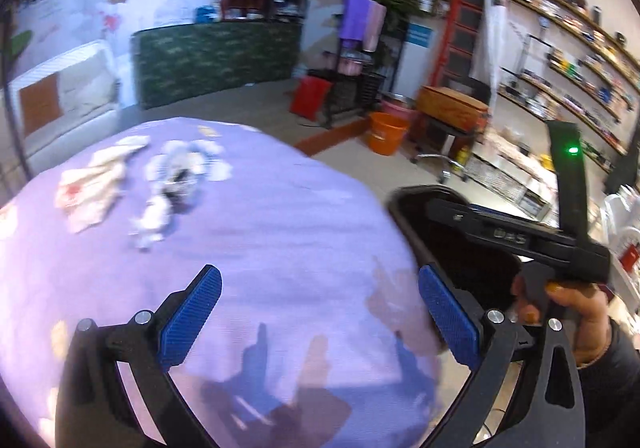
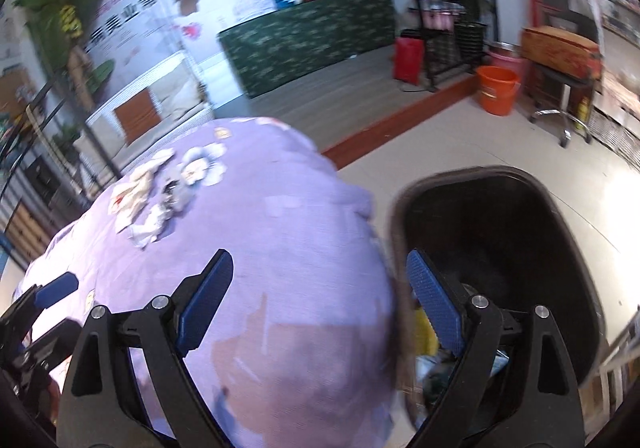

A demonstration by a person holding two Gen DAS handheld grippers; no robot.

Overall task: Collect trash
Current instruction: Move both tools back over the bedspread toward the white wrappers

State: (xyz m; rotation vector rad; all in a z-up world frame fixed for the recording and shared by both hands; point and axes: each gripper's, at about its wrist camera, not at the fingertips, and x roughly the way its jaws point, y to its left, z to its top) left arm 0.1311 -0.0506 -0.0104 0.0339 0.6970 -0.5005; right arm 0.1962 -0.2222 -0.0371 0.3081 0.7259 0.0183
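Observation:
Crumpled white paper scraps and a smaller wad lie on the far left of a round table under a purple flowered cloth. My left gripper hovers open over bare cloth, well short of the scraps, with nothing between its fingers. My right gripper is also open and empty, straddling the table's right edge and the rim of a black bin. Some yellow and dark trash lies inside the bin. A hand holds the right gripper's body.
The bin stands on the floor against the table's right side. Beyond are an orange bucket, a stool bearing a wooden box, a red bag, a green-covered counter and wall shelves.

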